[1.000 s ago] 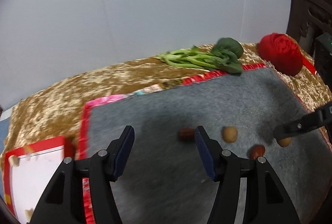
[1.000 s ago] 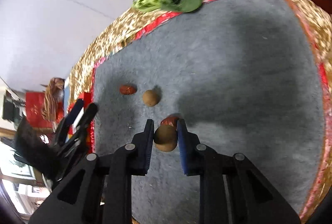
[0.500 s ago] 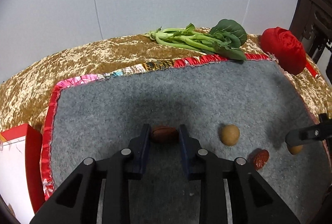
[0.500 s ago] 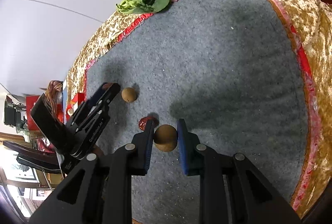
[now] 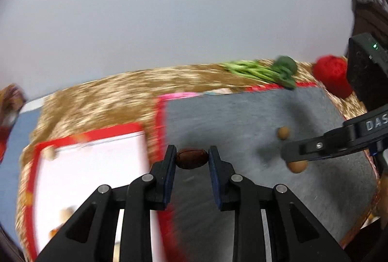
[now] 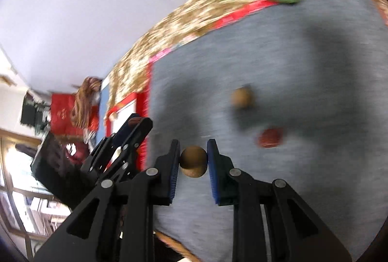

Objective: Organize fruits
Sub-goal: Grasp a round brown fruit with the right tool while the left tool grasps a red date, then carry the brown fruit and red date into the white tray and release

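**Both grippers loaded, tray off to the left**

The left gripper (image 5: pixel 191 160) has its fingers clamped on a dark brown date (image 5: pixel 192 161), held crosswise so its long axis runs from one finger to the other. The right gripper (image 6: pixel 193 161) has its fingers clamped on a round tan fruit (image 6: pixel 193 161), which shows again in the left view, pinched under the right fingers. Both fruits appear clear of the grey mat (image 5: pixel 242 116) rather than resting on it, though the blur makes that hard to confirm.

The relation that matters is where the white tray (image 5: pixel 92 165) with the red rim lies: just left of the mat, on the gold cloth of the tabletop. In the left view its near corner sits just left of the held date, so the left hand is much the nearer; a few small pieces already lie in the tray. The right gripper is well to the right, over the mat, and would have to cross it to get there.

Two fruits remain on the mat: another tan one (image 6: pixel 241 97) and a red one (image 6: pixel 270 137), near each other. My guess is the left fruit gets dropped in the tray first.
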Tool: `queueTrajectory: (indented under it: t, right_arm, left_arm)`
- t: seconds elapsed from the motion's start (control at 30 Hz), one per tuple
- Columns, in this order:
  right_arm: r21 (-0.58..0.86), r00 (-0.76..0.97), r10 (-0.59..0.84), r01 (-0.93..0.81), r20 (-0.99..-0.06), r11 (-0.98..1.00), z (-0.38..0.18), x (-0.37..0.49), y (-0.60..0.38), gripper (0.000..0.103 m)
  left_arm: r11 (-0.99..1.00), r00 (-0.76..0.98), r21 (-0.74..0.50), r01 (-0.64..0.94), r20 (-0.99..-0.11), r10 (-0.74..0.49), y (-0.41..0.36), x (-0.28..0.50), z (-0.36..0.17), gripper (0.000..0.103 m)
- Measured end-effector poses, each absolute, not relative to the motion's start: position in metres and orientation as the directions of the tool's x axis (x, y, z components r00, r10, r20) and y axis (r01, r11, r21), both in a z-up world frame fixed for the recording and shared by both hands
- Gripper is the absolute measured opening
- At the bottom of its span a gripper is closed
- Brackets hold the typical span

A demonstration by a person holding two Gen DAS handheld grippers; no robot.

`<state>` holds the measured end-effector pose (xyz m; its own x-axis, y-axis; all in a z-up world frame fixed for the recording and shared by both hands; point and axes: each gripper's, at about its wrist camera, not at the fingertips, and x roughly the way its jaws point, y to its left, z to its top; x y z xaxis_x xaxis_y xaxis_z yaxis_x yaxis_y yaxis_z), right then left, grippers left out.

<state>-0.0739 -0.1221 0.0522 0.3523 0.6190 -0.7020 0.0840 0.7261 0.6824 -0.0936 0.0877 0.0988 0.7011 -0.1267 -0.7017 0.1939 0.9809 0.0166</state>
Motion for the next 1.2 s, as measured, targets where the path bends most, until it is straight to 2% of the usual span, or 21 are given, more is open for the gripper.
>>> queueTrajectory:
  t: [0.13,0.33,0.6,0.83,0.87,0.9,0.93,1.0,1.2]
  right_arm:
    - [0.706,0.301,0.674,-0.004,-0.675,0.709,0.059,-0.068,-0.062,0.024]
    - [0.715,0.259,0.717,-0.119,-0.647,0.689,0.066,-0.072,0.024,0.024]
    - [0.675,0.193,0.691,-0.151,-0.697,0.722,0.039,-0.071,0.086,0.024]
    - [0.659,0.173,0.673,-0.138,-0.719,0.739,0.027,-0.068,0.093,0.025]
    - [0.657,0.178,0.67,-0.134,-0.72,0.742,0.027,-0.068,0.092,0.026]
    - [0.66,0.184,0.672,-0.132,-0.717,0.74,0.029,-0.067,0.09,0.034]
    - [0.672,0.194,0.684,-0.132,-0.703,0.728,0.033,-0.067,0.087,0.046]
    - [0.681,0.228,0.693,-0.141,-0.684,0.719,0.041,-0.068,0.079,0.057]
    - [0.676,0.327,0.669,-0.111,-0.667,0.728,0.064,-0.069,0.02,0.058]
  left_arm:
    - [0.996,0.703,0.046,0.077,-0.711,-0.022,0.137,-0.109,0.1,0.026]
    - [0.997,0.63,0.06,-0.053,-0.772,0.08,0.199,-0.118,0.081,0.026]
    - [0.996,0.587,0.061,-0.071,-0.804,0.091,0.227,-0.119,0.07,0.026]
    - [0.989,0.567,0.115,-0.09,-0.811,0.146,0.222,-0.114,0.065,0.027]
    - [0.988,0.572,0.122,-0.094,-0.806,0.154,0.222,-0.114,0.065,0.027]
    - [0.987,0.576,0.127,-0.1,-0.801,0.161,0.222,-0.114,0.066,0.033]
    - [0.986,0.582,0.128,-0.106,-0.796,0.166,0.22,-0.113,0.067,0.038]
    - [0.985,0.595,0.128,-0.112,-0.786,0.17,0.216,-0.112,0.07,0.039]
    - [0.989,0.642,0.124,-0.079,-0.753,0.146,0.184,-0.107,0.079,0.039]
